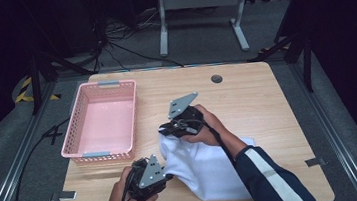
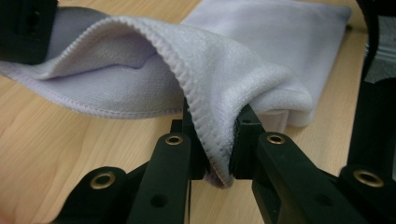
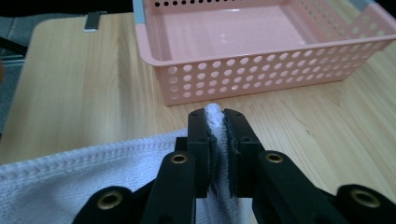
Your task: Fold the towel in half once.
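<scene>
Pale wooden table [image 1: 267,101] spans mid-frame, a pink basket [image 1: 101,121] at its left. Lower centre lies the white towel [image 1: 209,170], one edge raised. Left gripper [image 1: 167,176] and right gripper [image 1: 162,130] each pinch a corner. Likely folding underway; next, carry that edge across evenly.
</scene>
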`<state>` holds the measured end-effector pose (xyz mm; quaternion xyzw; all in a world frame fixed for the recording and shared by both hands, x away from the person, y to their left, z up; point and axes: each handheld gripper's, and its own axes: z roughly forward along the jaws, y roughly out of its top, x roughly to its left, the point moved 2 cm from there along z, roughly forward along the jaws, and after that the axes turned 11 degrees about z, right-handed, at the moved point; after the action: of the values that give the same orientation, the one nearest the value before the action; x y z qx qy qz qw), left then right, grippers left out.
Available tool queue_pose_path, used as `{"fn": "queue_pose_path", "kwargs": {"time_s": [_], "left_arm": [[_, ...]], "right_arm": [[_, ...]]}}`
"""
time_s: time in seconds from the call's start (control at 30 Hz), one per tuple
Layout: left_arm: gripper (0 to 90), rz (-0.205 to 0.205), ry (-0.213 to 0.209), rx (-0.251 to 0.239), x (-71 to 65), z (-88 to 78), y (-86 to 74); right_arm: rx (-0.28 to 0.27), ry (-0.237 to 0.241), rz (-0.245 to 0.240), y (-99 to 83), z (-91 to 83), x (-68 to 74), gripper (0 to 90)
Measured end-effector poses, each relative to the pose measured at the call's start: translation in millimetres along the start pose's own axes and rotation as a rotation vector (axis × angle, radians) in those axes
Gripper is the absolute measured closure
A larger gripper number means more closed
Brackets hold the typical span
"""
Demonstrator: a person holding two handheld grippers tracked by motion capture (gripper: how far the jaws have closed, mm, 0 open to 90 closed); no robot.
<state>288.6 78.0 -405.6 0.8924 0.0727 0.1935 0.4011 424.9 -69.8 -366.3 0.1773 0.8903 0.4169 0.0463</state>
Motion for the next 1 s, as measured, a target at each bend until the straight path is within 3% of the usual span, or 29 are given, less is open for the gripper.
{"fn": "queue_pose_path", "kwargs": {"time_s": [0.07, 0.17, 0.2, 0.23, 0.3, 0.37, 0.43, 0.5, 0.63, 0.8, 0.87, 0.9, 1.0], "left_arm": [[80.0, 0.009, -0.012, -0.004, -0.7, 4.0, 6.1], [79.8, 0.061, -0.043, 0.003, -4.7, 14.8, 20.7], [79.8, 0.092, -0.071, 0.007, -7.7, 23.9, 30.7], [79.8, 0.092, -0.071, 0.007, -7.7, 23.9, 30.7], [79.7, 0.124, -0.087, 0.012, -12.3, 33.9, 41.8], [79.6, 0.187, -0.119, 0.026, -19.6, 48.8, 57.9], [79.5, 0.194, -0.132, 0.039, -21.8, 53.8, 62.5], [79.3, 0.239, -0.143, 0.034, -24.2, 64.5, 71.3], [78.8, 0.258, -0.184, 0.046, -32.6, 87.7, 84.1], [77.8, 0.284, -0.235, 0.065, -41.8, 112.9, 92.3], [76.3, 0.280, -0.237, 0.070, -44.5, 116.8, 93.2], [74.5, 0.280, -0.247, 0.060, -45.5, 120.7, 94.3], [64.1, 0.226, -0.282, 0.006, -51.9, 130.9, 97.8]], "right_arm": [[-0.005, -0.004, 0.006, -2.5, -6.3, -1.1, 82.0], [-0.043, -0.018, 0.038, -23.3, -40.9, -8.6, 81.9], [-0.048, -0.017, 0.040, -29.1, -48.5, -9.8, 81.8], [-0.048, -0.017, 0.040, -29.1, -48.5, -9.8, 81.8], [-0.057, -0.042, 0.054, -45.5, -69.1, -13.3, 81.6], [-0.065, -0.045, 0.061, -56.6, -81.7, -15.8, 81.4], [-0.067, -0.054, 0.065, -62.5, -87.1, -17.5, 81.4], [-0.074, -0.052, 0.079, -75.0, -97.1, -21.0, 81.0], [-0.088, -0.072, 0.120, -105.7, -117.1, -30.0, 80.6], [-0.067, -0.097, 0.158, -140.4, -132.7, -37.5, 79.5], [-0.062, -0.108, 0.154, -147.6, -135.2, -38.5, 79.0], [-0.061, -0.112, 0.178, -158.3, -138.7, -41.8, 77.6], [-0.051, -0.158, 0.194, -172.7, -143.9, -46.1, 71.3]]}}
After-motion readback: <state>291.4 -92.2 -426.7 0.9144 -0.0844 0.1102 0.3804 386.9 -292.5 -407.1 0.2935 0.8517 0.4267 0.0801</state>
